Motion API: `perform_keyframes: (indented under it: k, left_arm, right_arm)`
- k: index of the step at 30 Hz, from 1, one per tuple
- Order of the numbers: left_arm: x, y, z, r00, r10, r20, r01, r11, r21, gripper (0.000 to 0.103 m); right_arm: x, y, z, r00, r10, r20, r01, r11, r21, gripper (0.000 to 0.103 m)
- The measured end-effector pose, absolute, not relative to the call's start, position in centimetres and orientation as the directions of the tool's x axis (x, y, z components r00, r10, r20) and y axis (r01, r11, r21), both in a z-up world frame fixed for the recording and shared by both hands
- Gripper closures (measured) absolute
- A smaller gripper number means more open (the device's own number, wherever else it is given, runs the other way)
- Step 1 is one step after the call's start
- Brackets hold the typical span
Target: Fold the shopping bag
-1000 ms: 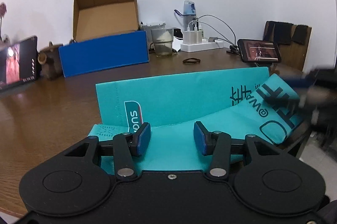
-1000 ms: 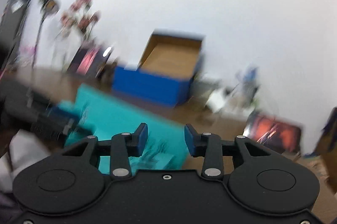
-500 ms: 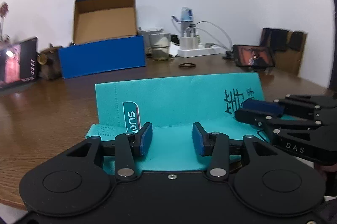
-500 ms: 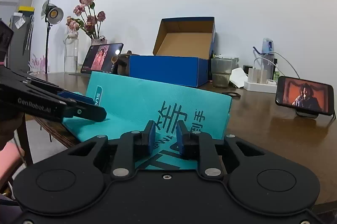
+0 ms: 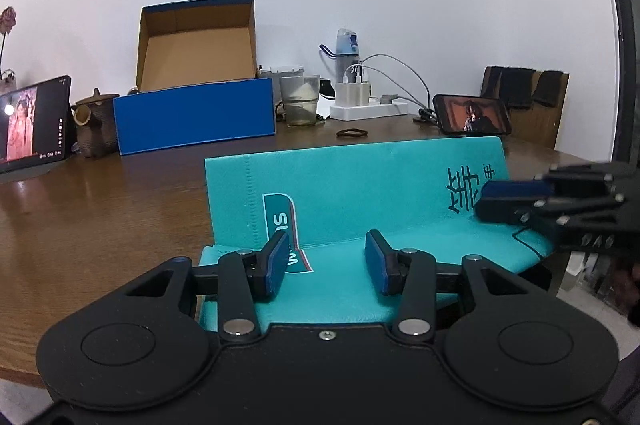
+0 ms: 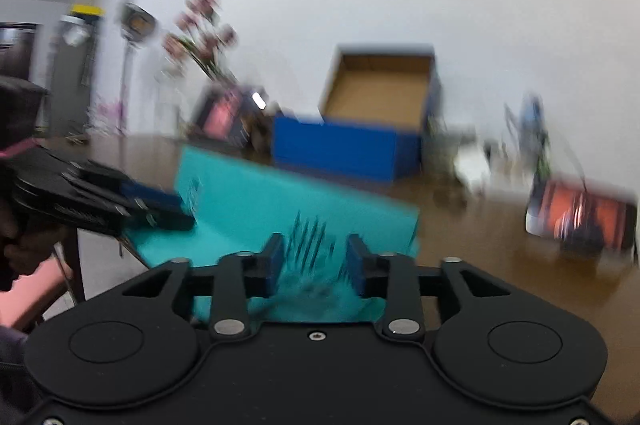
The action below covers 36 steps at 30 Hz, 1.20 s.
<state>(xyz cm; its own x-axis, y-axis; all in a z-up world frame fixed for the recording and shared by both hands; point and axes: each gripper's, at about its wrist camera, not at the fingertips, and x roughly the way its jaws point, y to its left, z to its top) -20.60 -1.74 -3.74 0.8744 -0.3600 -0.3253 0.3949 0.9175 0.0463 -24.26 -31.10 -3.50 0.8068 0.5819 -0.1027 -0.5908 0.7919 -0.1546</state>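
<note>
lying creased on the table (image 5: 100, 217), the teal shopping bag (image 5: 360, 193) faces both claws, each spread wide.

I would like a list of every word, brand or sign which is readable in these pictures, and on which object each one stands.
"SU": white letters on the dark teal logo of the shopping bag; the left gripper hides the rest.
Large black characters on the bag's right part: partly hidden by the right gripper, not readable.
White marking on the right gripper's body: blurred, not readable.
Right wrist view: everything is motion-blurred, nothing readable.
</note>
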Motion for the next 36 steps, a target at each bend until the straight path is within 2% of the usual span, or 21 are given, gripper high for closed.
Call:
perform_keyframes:
  k: [1,3,4,8,10,11,12,15,17,20,23,25,29,33,35,36]
  left_arm:
    - [-20.6,-1.7,-3.7,0.872,-0.363,-0.328,0.399,0.916,0.047,0.060]
    - [-20.7,-1.7,-3.5,0.868,-0.365,-0.336,0.403,0.914,0.047,0.060]
    - [-20.8,-1.7,-3.5,0.867,-0.364,-0.341,0.402,0.914,0.047,0.060]
    - [-20.9,-2.0,-3.1,0.864,-0.347,-0.365,0.390,0.919,0.049,0.060]
    - [-21.0,-2.1,-2.9,0.863,-0.338,-0.376,0.381,0.923,0.046,0.060]
    - [-21.0,-2.1,-2.9,0.862,-0.336,-0.379,0.380,0.924,0.047,0.060]
    - [-21.1,-2.0,-2.8,0.860,-0.339,-0.383,0.383,0.923,0.044,0.060]
    - [-21.3,-1.8,-2.6,0.842,-0.361,-0.400,0.409,0.912,0.039,0.060]
    - [-21.3,-1.5,-2.3,0.822,-0.384,-0.421,0.434,0.901,0.026,0.060]
    - [-20.9,-0.9,-1.6,0.778,-0.436,-0.453,0.489,0.872,-0.001,0.060]
    - [-19.5,0.8,-0.8,0.700,-0.536,-0.472,0.554,0.825,-0.114,0.060]
    - [-18.6,2.2,-0.4,0.631,-0.632,-0.450,0.619,0.759,-0.200,0.060]
    - [-18.0,3.9,-0.2,0.532,-0.754,-0.386,0.718,0.643,-0.266,0.060]
    - [-17.6,5.4,-0.1,0.474,-0.823,-0.313,0.768,0.561,-0.310,0.060]
    - [-17.8,5.9,0.0,0.433,-0.854,-0.287,0.797,0.512,-0.320,0.049]
    - [-17.9,5.8,-0.1,0.415,-0.862,-0.292,0.813,0.495,-0.305,0.040]
  right_arm:
    - [-24.8,-31.2,-3.3,0.764,0.635,-0.118,-0.643,0.733,-0.221,0.045]
    - [-25.6,-30.6,-3.4,0.707,0.669,-0.230,-0.699,0.611,-0.372,0.039]
    - [-25.8,-30.2,-3.5,0.696,0.662,-0.277,-0.707,0.568,-0.421,0.033]
    - [-25.2,-29.9,-4.2,0.622,0.674,-0.399,-0.771,0.440,-0.460,0.032]
    - [-24.3,-30.1,-4.5,0.606,0.688,-0.399,-0.783,0.428,-0.452,0.035]
    - [-23.6,-30.3,-4.3,0.600,0.692,-0.401,-0.792,0.444,-0.420,0.046]
    - [-22.9,-30.7,-4.0,0.598,0.695,-0.399,-0.797,0.467,-0.382,0.052]
    - [-21.8,-31.5,-3.1,0.555,0.714,-0.427,-0.832,0.476,-0.286,0.056]
    - [-20.9,-32.5,-2.5,0.511,0.741,-0.435,-0.856,0.482,-0.185,0.062]
    - [-18.7,-34.3,-1.9,0.429,0.797,-0.426,-0.879,0.476,0.006,0.064]
    - [-15.1,-36.2,-2.3,0.326,0.863,-0.386,-0.867,0.436,0.243,0.065]
    - [-13.0,-37.2,-2.7,0.275,0.893,-0.357,-0.844,0.402,0.355,0.066]
    - [-11.3,-37.8,-3.5,0.233,0.915,-0.331,-0.826,0.365,0.430,0.066]
    - [-10.8,-37.5,-3.4,0.224,0.916,-0.334,-0.827,0.360,0.432,0.067]
    - [-10.7,-37.1,-3.2,0.206,0.917,-0.342,-0.835,0.347,0.427,0.068]
    - [-10.7,-37.0,-3.1,0.199,0.917,-0.346,-0.839,0.342,0.424,0.068]
